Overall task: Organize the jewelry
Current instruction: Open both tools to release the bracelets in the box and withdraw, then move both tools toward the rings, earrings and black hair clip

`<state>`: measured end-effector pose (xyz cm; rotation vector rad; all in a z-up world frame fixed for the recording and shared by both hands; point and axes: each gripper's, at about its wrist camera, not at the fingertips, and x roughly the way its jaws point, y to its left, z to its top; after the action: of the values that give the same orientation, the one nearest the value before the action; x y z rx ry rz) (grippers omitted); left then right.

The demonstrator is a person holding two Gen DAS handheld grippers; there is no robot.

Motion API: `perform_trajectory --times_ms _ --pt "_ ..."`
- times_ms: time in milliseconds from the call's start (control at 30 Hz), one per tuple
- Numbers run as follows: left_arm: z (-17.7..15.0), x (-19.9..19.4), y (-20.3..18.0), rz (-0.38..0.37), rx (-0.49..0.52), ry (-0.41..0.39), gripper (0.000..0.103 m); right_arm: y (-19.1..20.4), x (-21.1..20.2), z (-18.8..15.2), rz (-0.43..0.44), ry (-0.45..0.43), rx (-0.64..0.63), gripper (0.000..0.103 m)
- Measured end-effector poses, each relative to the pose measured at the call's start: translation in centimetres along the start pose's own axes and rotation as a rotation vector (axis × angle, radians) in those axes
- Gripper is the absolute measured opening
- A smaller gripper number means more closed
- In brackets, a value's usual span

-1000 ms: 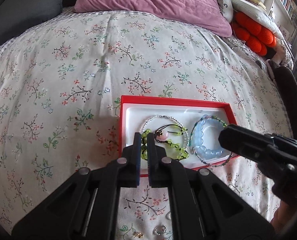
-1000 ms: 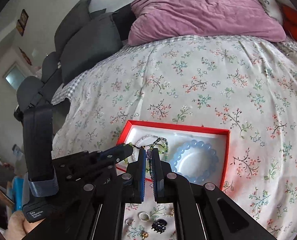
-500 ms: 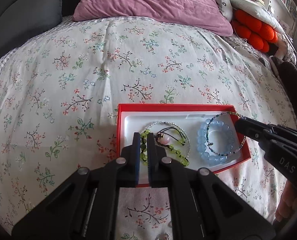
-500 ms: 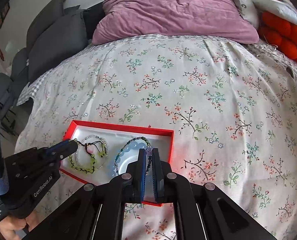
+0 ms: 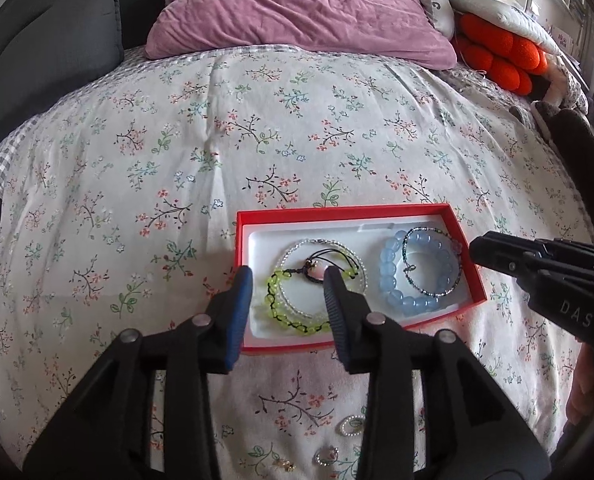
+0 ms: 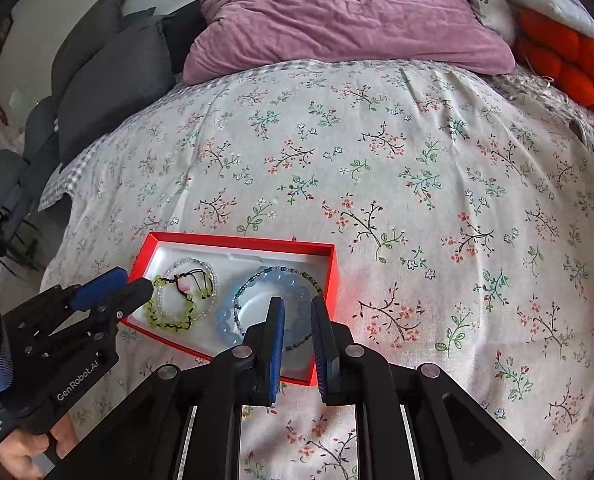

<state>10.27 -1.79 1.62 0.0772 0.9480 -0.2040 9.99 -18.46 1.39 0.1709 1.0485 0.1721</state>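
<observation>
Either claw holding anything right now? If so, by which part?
Nothing is held. The left claw and right claw have both just been opening; the bracelets lie loose in the red box.

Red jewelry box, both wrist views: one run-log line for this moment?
red jewelry box: on floral bedspread | green and blue bead bracelets: inside | left gripper: just opened, empty | right gripper: just parted, empty
</observation>
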Motion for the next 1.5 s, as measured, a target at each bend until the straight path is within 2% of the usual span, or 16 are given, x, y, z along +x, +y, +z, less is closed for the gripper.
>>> perform_trajectory --times_ms 133,200,400,467,533,700,767,833,1000,1067,1133,1167,1300,1500 --pt "-0.5 -0.7 -0.1 0.018 -0.010 0.016 0.060 0.4 -0.8 -0.5 0.002 0.003 -0.023 0.015" --pt "-0.9 -1.1 0.0 0.026 -0.021 0.033 0.065 0.7 -1.2 -0.8 -0.003 0.008 -0.047 0.016" --pt "-2.4 -2.0 0.4 0.023 -0.037 0.079 0.079 1.8 -2.3 -2.2 0.001 0.023 -0.099 0.027" --pt "-3.0 -2.3 0.6 0.023 -0.043 0.094 0.081 2.1 -2.6 -2.8 0.000 0.028 -0.118 0.033" --pt "-3.5 -2.5 0.8 0.019 -0.047 0.112 0.081 2.5 -2.9 -3.4 -0.002 0.027 -0.131 0.059" --pt "-4.8 -3.1 1.6 0.021 -0.057 0.147 0.084 2.8 -3.6 -4.7 -0.004 0.016 -0.146 0.072" --pt "-5.2 -3.3 2.0 0.032 -0.054 0.157 0.088 2.8 -3.9 -5.2 -0.019 -0.001 -0.155 0.077" --pt "-5.8 -3.5 2.3 0.047 -0.048 0.160 0.095 2.9 -4.1 -5.7 -0.041 -0.002 -0.177 0.088" --pt "-7.0 -4.1 3.1 0.067 -0.043 0.151 0.102 2.9 -4.3 -7.1 -0.081 0.002 -0.219 0.096" --pt "-7.5 -4.2 3.5 0.092 -0.039 0.151 0.102 3.0 -4.5 -7.7 -0.085 -0.029 -0.248 0.096" --pt "-8.0 -4.2 3.8 0.115 -0.028 0.153 0.102 3.4 -4.5 -8.3 -0.131 -0.047 -0.294 0.103" --pt "-8.3 -4.2 3.8 0.122 -0.022 0.155 0.102 3.5 -4.4 -8.6 -0.143 -0.036 -0.309 0.103" --pt "-9.6 -3.9 4.2 0.119 0.000 0.161 0.102 3.2 -3.6 -9.6 -0.071 0.042 -0.293 0.103" --pt "-12.0 -3.3 4.0 0.061 0.044 0.180 0.102 3.3 -2.4 -11.4 -0.071 0.086 -0.328 0.103"
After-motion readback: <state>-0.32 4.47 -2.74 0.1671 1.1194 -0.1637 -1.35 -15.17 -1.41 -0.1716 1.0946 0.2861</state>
